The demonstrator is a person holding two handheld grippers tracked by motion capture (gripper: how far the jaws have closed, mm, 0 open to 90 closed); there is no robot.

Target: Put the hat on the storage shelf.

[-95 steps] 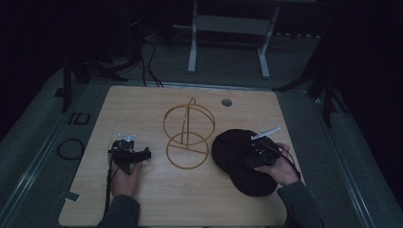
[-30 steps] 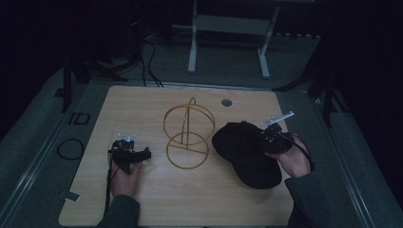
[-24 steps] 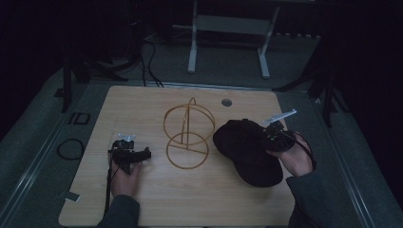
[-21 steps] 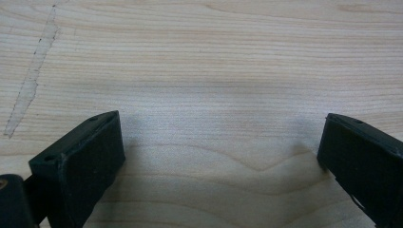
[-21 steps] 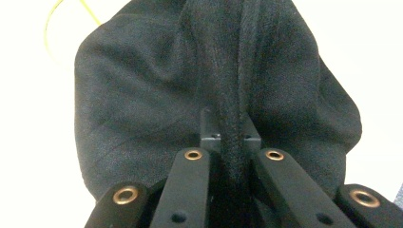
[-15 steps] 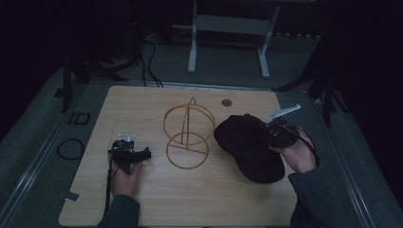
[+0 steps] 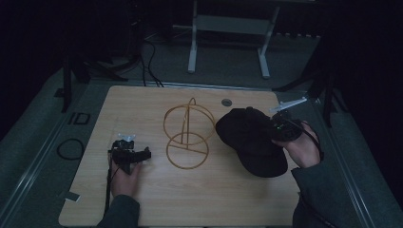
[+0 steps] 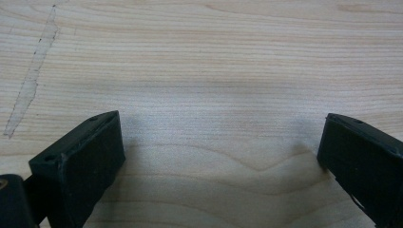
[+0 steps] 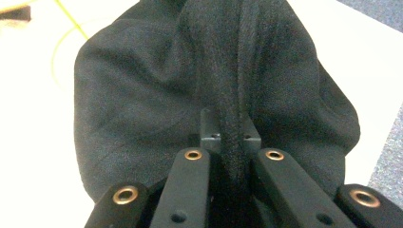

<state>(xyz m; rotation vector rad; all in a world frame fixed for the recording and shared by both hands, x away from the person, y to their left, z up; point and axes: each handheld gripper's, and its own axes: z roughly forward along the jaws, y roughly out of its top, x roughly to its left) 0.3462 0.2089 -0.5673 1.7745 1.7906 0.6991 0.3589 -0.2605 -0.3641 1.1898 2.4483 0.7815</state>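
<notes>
the right gripper (image 9: 223, 142) pinches the black cap (image 7: 249, 137) tight; it should lift slowly and set it over the wire stand (image 7: 187, 135).

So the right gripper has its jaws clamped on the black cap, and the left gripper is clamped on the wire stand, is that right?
Partly. The right gripper is shut on the black cap. The left gripper is not clamped on the wire stand: the left gripper view shows its jaws open over bare table, and the high view shows it apart from the stand.
</notes>
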